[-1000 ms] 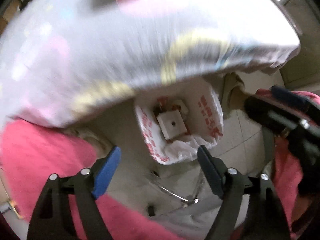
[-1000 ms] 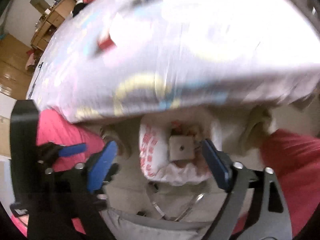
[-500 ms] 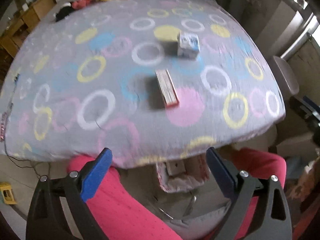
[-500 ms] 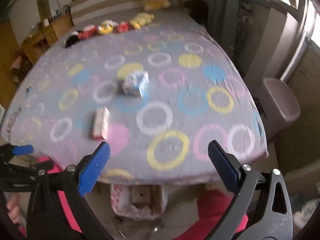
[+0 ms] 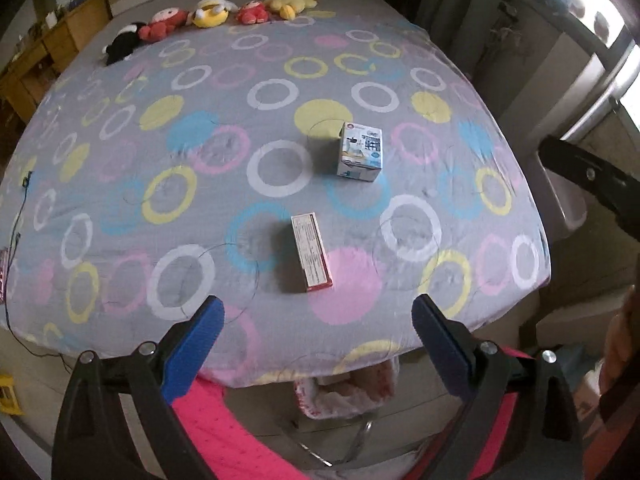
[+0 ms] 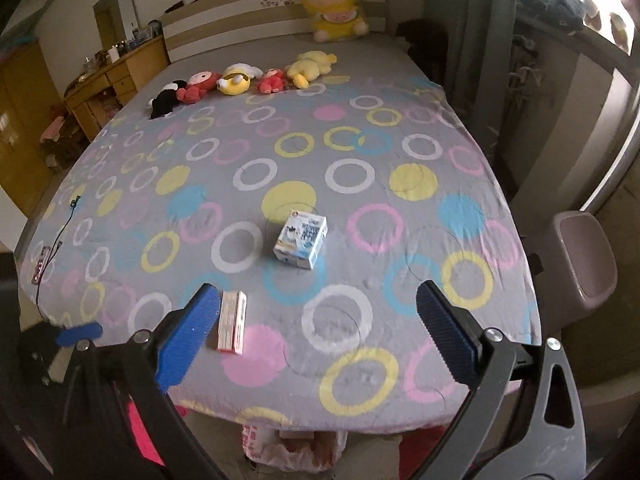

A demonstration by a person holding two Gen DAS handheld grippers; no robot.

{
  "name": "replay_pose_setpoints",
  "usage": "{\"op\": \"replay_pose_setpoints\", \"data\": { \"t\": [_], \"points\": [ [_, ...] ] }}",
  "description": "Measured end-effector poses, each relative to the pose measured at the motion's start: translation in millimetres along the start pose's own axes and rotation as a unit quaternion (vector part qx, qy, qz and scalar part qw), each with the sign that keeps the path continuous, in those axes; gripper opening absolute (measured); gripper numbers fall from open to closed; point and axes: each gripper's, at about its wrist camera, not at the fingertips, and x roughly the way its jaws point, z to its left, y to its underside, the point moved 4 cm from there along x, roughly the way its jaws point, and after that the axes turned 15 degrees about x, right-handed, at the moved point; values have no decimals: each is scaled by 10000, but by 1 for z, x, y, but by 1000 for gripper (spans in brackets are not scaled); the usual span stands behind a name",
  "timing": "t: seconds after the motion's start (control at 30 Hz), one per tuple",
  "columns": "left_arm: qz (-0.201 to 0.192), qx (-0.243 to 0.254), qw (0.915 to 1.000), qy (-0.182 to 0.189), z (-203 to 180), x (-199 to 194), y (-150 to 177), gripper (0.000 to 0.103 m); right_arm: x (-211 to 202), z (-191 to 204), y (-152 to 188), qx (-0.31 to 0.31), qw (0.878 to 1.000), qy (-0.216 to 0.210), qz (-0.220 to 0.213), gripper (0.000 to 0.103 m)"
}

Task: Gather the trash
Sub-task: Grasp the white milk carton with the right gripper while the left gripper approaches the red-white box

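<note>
I am looking down at the bed with the grey sheet printed with coloured rings point(image 5: 200, 168). Two pieces of trash are still lying on it: the flat red-and-white carton point(image 5: 311, 258) and, behind it, the white-and-blue cube box point(image 5: 360, 156). The white plastic trash bag with red print point(image 6: 292, 450) is sitting on the floor below the bed edge, already holding something. My left tool point(image 5: 316, 348) and right tool point(image 6: 316, 340) are both standing wide and carrying nothing.

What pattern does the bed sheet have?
Grey sheet with white, yellow, pink and blue rings and dots; the right wrist view shows it best.
</note>
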Motion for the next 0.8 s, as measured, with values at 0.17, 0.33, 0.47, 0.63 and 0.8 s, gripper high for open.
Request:
{"op": "replay_pose_setpoints", "data": {
  "t": [0.17,0.33,0.47,0.63,0.8],
  "points": [
    [197,-142,9997,26,3,26,-11,92,32,4,-22,404,9991,-150,7,96],
    [407,-402,9984,-18,11,57,-13,92,68,4,-37,730,9970,-159,214,96],
    [522,-594,9969,50,17,80,-14,92,100,12,-37,612,9975,-11,356,96],
    [592,-647,9961,-79,21,109,-17,92,141,19,-37,514,9970,156,552,96],
    [765,-742,9942,-131,24,138,-18,92,185,21,-38,605,9946,266,799,96]
  ]
}}
